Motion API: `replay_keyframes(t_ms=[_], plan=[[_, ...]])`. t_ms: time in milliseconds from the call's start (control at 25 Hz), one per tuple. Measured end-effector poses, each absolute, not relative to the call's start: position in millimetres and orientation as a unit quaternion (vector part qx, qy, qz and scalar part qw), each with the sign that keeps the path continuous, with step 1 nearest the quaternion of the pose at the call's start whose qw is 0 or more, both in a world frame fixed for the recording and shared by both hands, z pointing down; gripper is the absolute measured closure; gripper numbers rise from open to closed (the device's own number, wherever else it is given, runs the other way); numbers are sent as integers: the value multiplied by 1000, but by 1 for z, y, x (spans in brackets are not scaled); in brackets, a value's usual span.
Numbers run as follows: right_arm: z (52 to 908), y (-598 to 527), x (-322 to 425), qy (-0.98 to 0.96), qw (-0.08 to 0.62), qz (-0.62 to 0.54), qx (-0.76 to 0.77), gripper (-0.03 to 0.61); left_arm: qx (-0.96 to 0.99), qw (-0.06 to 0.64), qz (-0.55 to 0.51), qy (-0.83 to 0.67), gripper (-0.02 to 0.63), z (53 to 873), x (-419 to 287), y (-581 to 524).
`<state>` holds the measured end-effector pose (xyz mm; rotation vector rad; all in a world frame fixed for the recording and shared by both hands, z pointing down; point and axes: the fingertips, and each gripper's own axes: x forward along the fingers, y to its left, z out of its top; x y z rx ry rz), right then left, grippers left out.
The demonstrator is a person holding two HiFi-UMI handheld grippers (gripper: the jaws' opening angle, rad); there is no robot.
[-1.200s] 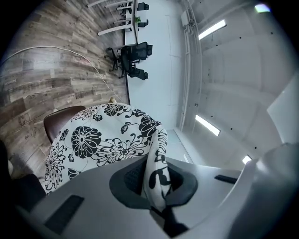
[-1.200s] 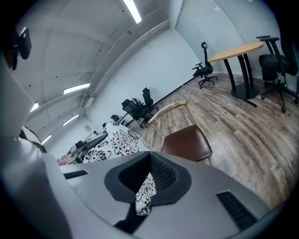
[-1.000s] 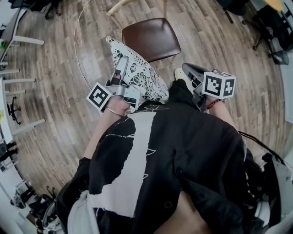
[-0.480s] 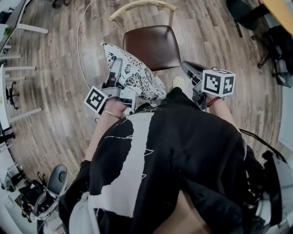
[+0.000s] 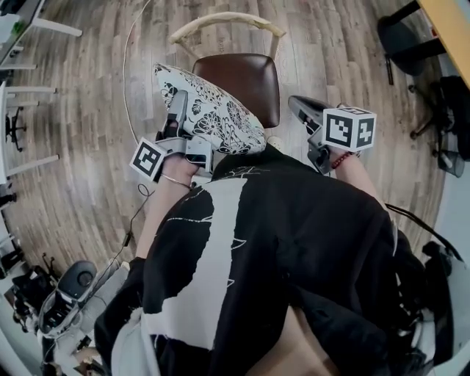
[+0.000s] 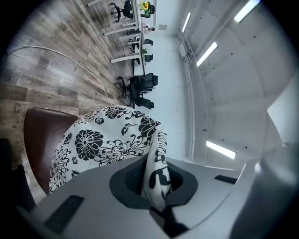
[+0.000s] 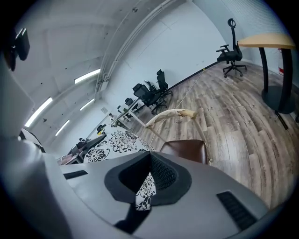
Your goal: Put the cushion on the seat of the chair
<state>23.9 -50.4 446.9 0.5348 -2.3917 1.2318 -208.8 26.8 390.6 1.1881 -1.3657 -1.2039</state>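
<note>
Black-and-white cushion (image 5: pixel 209 117) hangs over the left of the brown chair seat (image 5: pixel 253 77), its edge clamped in the left gripper (image 5: pixel 178 103), while the right gripper (image 5: pixel 295 104), right of it, has jaws slightly apart on nothing

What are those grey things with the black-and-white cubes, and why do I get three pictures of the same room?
A person wears one camera on the head, looking down. The person carries two grey claws, each with its own camera; those give the other two pictures. The left claw pinches the edge of a flowery cushion, held up near the brown seat of a chair on the wooden floor. The right claw is beside the cushion; I can't tell if it grips anything.
</note>
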Motion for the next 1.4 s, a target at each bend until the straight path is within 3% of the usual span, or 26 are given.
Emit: replay_keyframes(t_ms=[520,920,1400], plan=[[442,-67,-19,-864,224,433,124,563,475,432,-511,-571,591,373,-217,28],[462,-40,-28,-840,209,487,119,563,493,462,-473,-565,591,379,-203,20],[459,45,70,-794,173,551,187,563,515,471,-489,-524,591,344,-164,10]])
